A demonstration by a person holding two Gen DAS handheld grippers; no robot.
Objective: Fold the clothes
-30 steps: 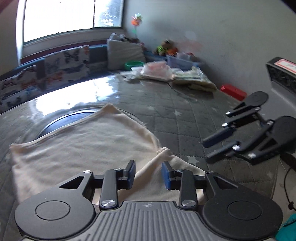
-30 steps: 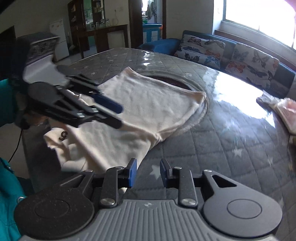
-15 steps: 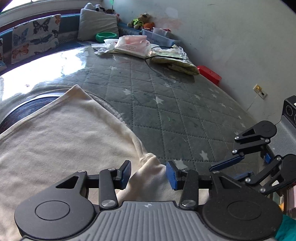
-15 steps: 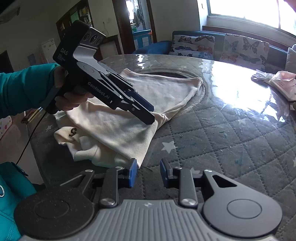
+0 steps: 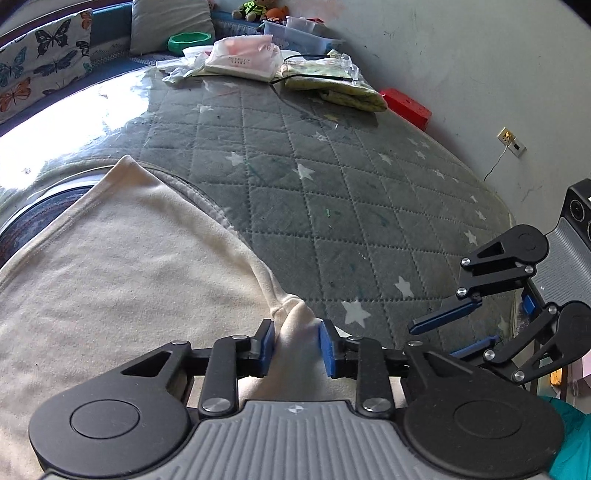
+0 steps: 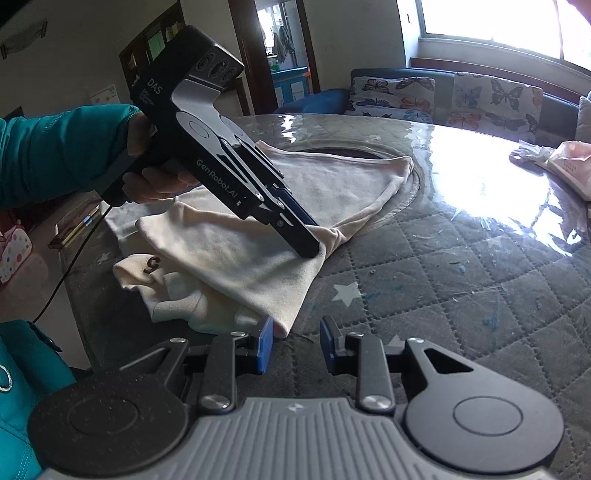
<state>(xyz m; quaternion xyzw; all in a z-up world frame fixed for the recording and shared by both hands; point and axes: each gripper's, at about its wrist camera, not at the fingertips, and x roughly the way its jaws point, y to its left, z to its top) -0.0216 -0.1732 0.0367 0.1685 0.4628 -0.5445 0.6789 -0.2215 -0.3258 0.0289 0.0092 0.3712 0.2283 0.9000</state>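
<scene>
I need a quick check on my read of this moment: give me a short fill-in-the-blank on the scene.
1. The left gripper has a bunch of the ____ garment between its pads.
2. The right gripper holds ____.
3. The quilted table cover is printed with white ____.

Missing words: cream; nothing; stars

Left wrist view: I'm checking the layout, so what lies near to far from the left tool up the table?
Left tool → cream garment → starred quilted cover → pink-and-white package → green bowl → grey cushion.
</scene>
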